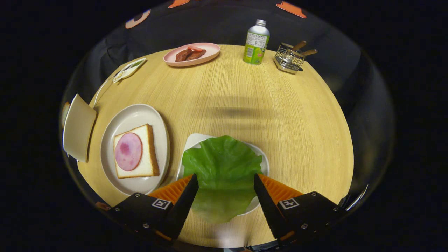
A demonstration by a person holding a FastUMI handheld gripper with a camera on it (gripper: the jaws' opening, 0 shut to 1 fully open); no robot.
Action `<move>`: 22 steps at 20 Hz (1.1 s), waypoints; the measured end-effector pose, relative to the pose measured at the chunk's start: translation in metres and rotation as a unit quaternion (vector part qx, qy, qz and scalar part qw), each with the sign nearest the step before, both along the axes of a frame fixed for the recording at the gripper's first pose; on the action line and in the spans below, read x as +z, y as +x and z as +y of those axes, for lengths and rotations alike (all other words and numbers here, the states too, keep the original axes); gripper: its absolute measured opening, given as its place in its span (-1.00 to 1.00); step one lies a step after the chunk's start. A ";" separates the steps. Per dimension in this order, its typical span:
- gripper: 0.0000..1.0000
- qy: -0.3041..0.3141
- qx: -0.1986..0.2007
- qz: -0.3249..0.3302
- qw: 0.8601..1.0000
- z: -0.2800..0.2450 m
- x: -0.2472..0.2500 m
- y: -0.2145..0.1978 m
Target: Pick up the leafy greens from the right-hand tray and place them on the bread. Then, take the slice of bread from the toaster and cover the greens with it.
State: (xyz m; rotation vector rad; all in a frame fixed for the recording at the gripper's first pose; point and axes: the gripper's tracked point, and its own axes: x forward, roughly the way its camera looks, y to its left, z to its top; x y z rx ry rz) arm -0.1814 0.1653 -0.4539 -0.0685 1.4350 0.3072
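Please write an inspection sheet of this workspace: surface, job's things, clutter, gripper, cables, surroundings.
Surface: round wooden table, light grain.
Job's things: lettuce leaf lying on a small white tray, overhanging its near rim; bread slice with a round ham slice on top, on a white plate beside the tray; toaster beyond the plate, at the table's edge.
Clutter: pink plate with meat pieces, bottle, wire basket with wooden-handled utensils, small flat packet.
Gripper: gripper open, fingers spread either side of the leaf, not pressing on it.
Cables: a thin white cord near the toaster.
Surroundings: dark cloth wall.
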 end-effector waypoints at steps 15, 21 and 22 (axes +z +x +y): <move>-0.85 0.005 -0.029 0.012 0.999 0.003 -0.007 -0.002; -0.93 0.056 -0.069 0.009 0.996 0.010 0.013 0.005; -0.93 0.063 -0.071 0.004 0.995 0.013 0.019 0.007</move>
